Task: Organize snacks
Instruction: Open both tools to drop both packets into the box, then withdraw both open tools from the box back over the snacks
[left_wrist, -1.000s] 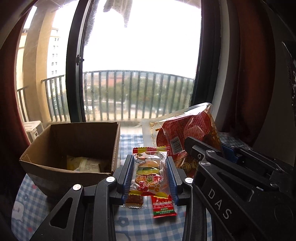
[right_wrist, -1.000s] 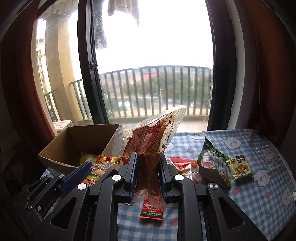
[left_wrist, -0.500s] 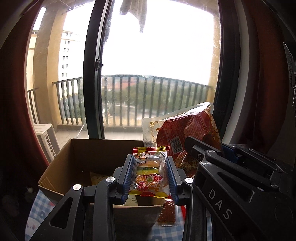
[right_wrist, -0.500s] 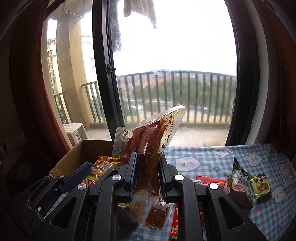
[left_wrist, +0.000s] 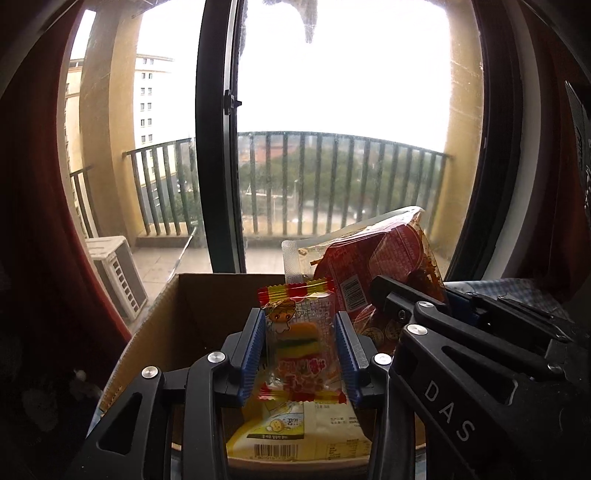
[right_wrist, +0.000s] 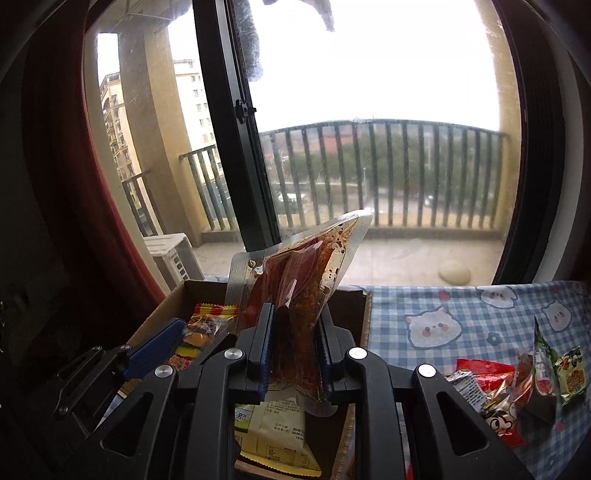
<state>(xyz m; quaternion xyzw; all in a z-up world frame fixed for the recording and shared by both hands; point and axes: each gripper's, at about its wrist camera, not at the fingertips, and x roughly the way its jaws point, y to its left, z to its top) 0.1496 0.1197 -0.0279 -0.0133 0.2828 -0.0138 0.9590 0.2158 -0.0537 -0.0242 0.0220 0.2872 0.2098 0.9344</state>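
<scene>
My left gripper (left_wrist: 300, 350) is shut on a small clear candy packet (left_wrist: 301, 343) with red and yellow ends, held above the open cardboard box (left_wrist: 207, 295). My right gripper (right_wrist: 294, 347) is shut on a clear pouch of red spicy strips (right_wrist: 299, 288), also held over the box (right_wrist: 354, 306). The pouch shows in the left wrist view (left_wrist: 373, 266) to the right of the candy packet, and the candy packet shows in the right wrist view (right_wrist: 201, 332) at the left. Yellow and white snack packs (left_wrist: 295, 432) lie inside the box.
A pile of loose snack packets (right_wrist: 517, 384) lies on the blue checked tablecloth (right_wrist: 461, 317) to the right of the box. A dark window frame (left_wrist: 218, 147) and a balcony railing stand behind the table. Red curtains hang at both sides.
Both grippers moved left and forward with their snacks, from above the tablecloth to directly over the box. The box now fills the space under both grippers.
</scene>
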